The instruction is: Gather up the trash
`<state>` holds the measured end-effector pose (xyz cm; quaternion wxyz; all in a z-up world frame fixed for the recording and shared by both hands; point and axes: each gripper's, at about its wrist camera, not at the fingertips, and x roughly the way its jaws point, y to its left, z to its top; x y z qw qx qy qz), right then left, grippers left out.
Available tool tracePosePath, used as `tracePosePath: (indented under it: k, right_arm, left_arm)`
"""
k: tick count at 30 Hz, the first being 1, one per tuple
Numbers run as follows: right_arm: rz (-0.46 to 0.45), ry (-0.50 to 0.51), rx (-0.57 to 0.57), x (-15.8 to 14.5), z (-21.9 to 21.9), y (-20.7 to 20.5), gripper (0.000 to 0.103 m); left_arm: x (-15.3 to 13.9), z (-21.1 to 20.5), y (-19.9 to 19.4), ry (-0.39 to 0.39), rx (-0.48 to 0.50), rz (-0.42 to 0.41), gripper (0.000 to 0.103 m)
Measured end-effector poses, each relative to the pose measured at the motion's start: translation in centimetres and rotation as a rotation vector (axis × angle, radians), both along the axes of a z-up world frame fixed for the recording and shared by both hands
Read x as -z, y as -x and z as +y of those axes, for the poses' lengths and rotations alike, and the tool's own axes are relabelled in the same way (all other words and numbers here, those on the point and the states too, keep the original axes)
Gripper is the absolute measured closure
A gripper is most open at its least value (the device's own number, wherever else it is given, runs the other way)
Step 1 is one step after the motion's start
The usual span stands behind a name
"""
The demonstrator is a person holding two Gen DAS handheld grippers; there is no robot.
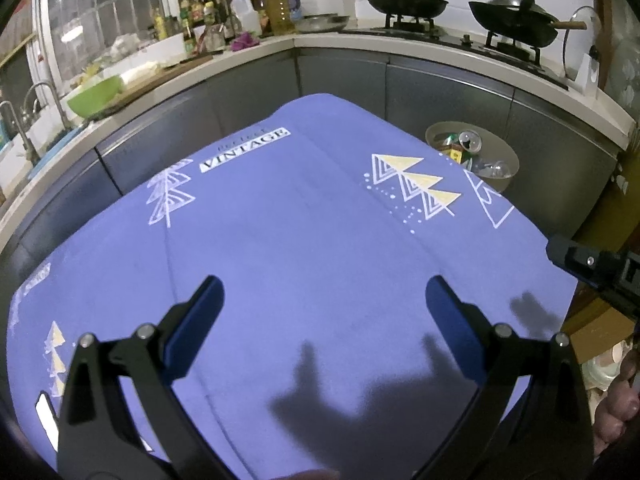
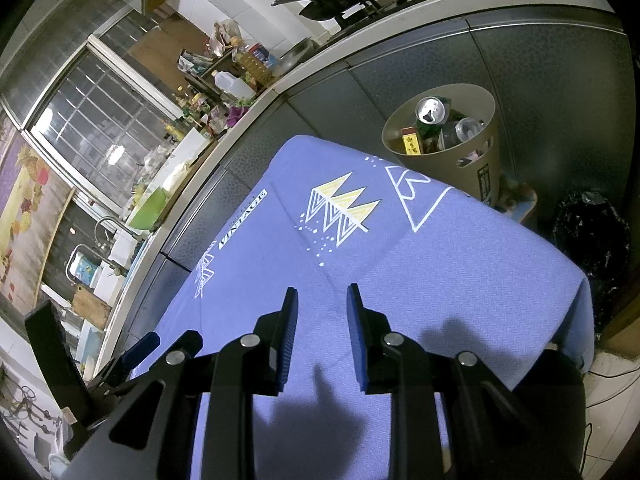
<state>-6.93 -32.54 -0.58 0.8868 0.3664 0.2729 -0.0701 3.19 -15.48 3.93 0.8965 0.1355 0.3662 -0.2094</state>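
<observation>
A beige trash bin (image 2: 472, 160) stands beyond the far right corner of a table with a blue patterned cloth (image 2: 400, 264). It holds a silver can (image 2: 430, 110), a clear bottle (image 2: 466, 130) and a yellow carton (image 2: 412, 142). The bin also shows in the left wrist view (image 1: 504, 152). My left gripper (image 1: 324, 294) is wide open and empty above the cloth (image 1: 300, 240). My right gripper (image 2: 322, 294) is open with a narrow gap and empty, over the cloth. Its tip shows at the right edge of the left wrist view (image 1: 580, 260). No loose trash shows on the cloth.
A grey kitchen counter (image 1: 360, 44) wraps behind the table, with woks (image 1: 404, 0) on a stove, bottles (image 1: 276, 8), a green bowl (image 1: 96, 94) and a sink tap (image 1: 44, 92). A black trash bag (image 2: 592, 232) lies on the floor right of the bin.
</observation>
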Motion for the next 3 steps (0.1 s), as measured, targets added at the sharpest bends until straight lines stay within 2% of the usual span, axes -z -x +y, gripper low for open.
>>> tracePosePath:
  k: [3]
  right_arm:
    - [0.000, 0.000, -0.001, -0.02, -0.02, -0.02, 0.081]
  left_arm:
    - [-0.11, 0.28, -0.33, 0.001, 0.000, 0.006, 0.006]
